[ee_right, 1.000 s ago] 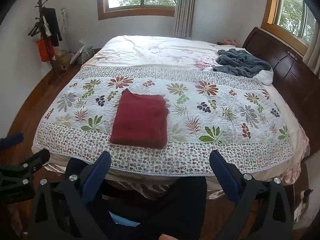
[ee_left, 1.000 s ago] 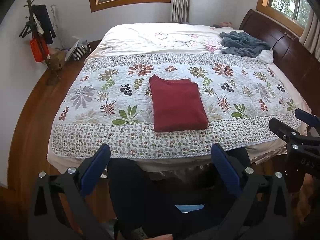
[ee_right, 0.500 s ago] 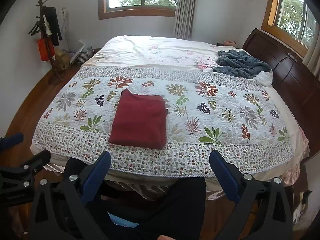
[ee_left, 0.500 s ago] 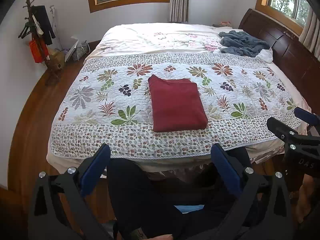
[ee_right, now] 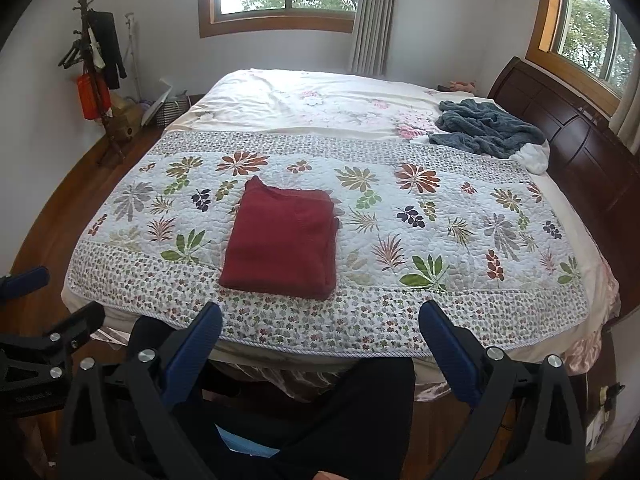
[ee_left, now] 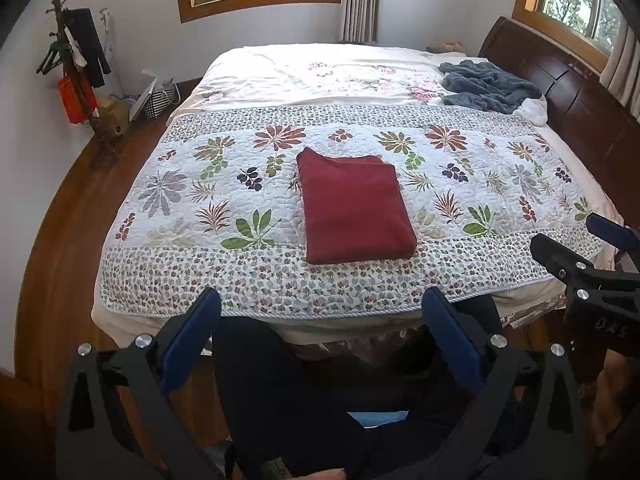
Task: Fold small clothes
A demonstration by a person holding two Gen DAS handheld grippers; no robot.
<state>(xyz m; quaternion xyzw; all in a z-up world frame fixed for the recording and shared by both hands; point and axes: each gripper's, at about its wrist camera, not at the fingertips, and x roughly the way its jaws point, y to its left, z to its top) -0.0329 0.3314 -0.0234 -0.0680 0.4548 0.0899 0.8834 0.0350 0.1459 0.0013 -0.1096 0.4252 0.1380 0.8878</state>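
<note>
A dark red garment [ee_left: 354, 208] [ee_right: 284, 238] lies folded into a neat rectangle on the floral quilt [ee_left: 192, 200] [ee_right: 460, 216], near the bed's front edge. My left gripper [ee_left: 320, 316] is open and empty, held back from the bed over the person's dark-trousered legs. My right gripper [ee_right: 320, 320] is likewise open and empty, short of the quilt's edge. Each gripper shows at the side of the other's view: the right gripper [ee_left: 576, 240] at the right edge, the left gripper [ee_right: 60, 300] at the left edge.
A crumpled grey-blue blanket [ee_left: 484, 86] [ee_right: 484, 128] lies at the bed's far right by the dark wooden headboard [ee_left: 572, 96]. A coat stand [ee_left: 76, 68] with hung items and a basket [ee_left: 160, 100] stand on the wooden floor at the left.
Both views have shifted very slightly; the folded red garment and the two open grippers keep their places.
</note>
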